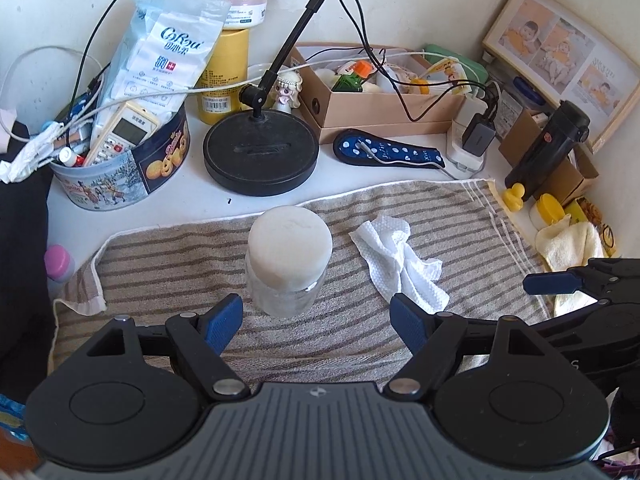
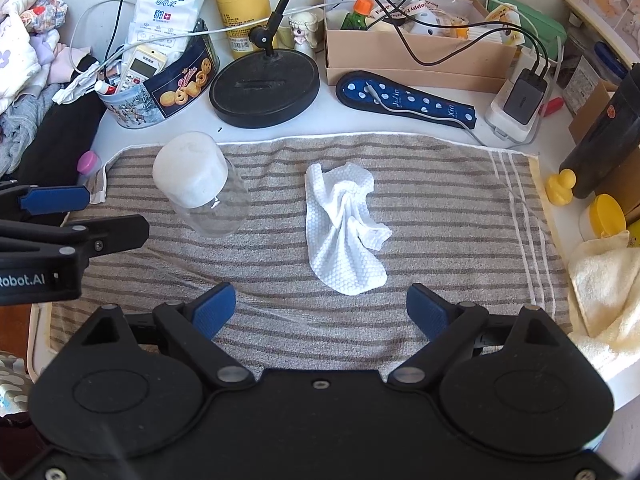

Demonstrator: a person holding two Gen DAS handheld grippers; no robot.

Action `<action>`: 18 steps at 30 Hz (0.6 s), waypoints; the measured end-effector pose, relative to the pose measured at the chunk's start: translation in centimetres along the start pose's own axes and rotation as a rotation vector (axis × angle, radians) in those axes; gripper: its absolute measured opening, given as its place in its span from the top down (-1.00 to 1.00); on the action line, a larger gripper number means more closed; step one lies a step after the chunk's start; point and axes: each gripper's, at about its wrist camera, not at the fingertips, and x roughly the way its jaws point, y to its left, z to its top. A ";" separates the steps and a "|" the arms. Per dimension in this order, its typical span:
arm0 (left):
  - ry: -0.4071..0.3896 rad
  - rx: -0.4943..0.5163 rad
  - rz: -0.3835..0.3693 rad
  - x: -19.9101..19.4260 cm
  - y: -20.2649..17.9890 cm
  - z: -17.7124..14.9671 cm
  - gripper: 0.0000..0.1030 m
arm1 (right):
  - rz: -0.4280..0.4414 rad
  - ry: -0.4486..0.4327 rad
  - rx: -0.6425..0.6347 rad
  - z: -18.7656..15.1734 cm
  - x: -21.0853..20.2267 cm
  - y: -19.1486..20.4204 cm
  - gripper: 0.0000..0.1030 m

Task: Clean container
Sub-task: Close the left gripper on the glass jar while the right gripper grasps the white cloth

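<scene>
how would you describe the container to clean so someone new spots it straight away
Find the striped towel covering the desk. On its left part stands a clear jar with a wide white lid, left of the crumpled white wipe. It is the only see-through thing on the towel.

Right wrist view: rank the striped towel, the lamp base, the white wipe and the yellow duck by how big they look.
1. striped towel, easily the largest.
2. black lamp base.
3. white wipe; crumpled and nearer the camera, so its gap to the lamp base is unsure.
4. yellow duck, clearly smallest.
</scene>
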 end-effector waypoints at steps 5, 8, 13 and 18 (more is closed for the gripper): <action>-0.017 -0.003 -0.008 1.3 0.8 0.0 -0.55 | 0.005 -0.037 -0.018 0.4 1.0 -0.5 -0.93; -0.026 0.006 -0.016 2.1 1.1 -0.3 -0.55 | 0.001 -0.067 -0.031 0.8 1.8 -1.0 -0.94; -0.069 0.061 -0.030 3.5 1.0 -1.0 -0.56 | 0.028 -0.124 -0.098 1.5 3.3 -1.5 -0.94; -0.086 0.061 -0.004 4.8 0.9 -1.5 -0.55 | 0.091 -0.141 -0.148 1.8 5.1 -2.0 -0.94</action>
